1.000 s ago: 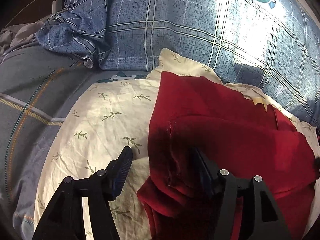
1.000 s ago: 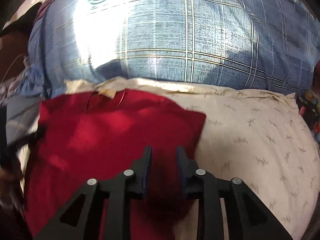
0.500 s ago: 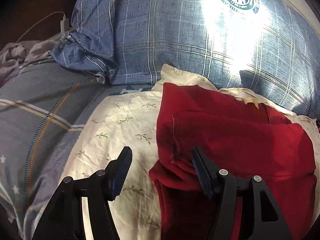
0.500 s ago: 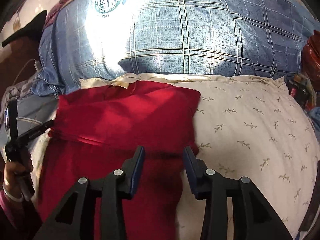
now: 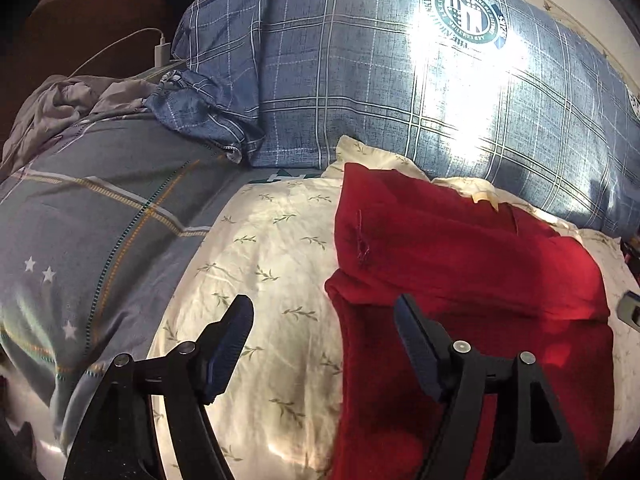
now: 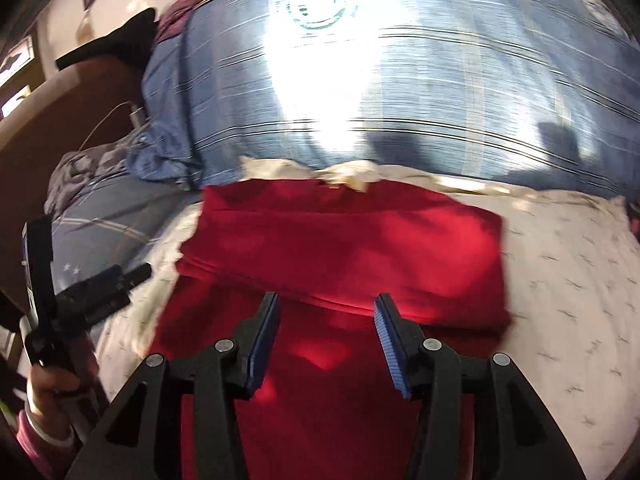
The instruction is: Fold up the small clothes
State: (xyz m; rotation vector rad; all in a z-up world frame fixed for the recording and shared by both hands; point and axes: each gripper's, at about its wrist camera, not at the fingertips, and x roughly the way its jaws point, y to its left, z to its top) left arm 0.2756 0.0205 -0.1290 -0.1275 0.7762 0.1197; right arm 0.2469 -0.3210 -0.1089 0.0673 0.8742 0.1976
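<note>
A red garment (image 5: 460,264) (image 6: 348,256) lies on a cream leaf-print pillow (image 5: 272,264) (image 6: 568,280), its far half folded back over the near half. My left gripper (image 5: 324,316) hovers over the garment's left edge; its jaws are opening and nothing is between them. My right gripper (image 6: 326,312) hangs above the near part of the garment, just short of the fold line. Its jaws are opening too, with no cloth between the pads. In the right wrist view the left gripper (image 6: 108,280) shows at the left edge, held by a hand (image 6: 52,384).
A large blue plaid pillow (image 5: 420,92) (image 6: 400,92) with a round green emblem lies behind the cream one. A grey-blue striped quilt (image 5: 92,220) with stars covers the left. A white charger and cable (image 5: 162,50) sit at the far left by a dark headboard.
Both grippers have pulled back and up from the red garment. The right one, nearly shut low on the cloth a second ago, has opened. The folded-over flap now lies flat on the garment.
</note>
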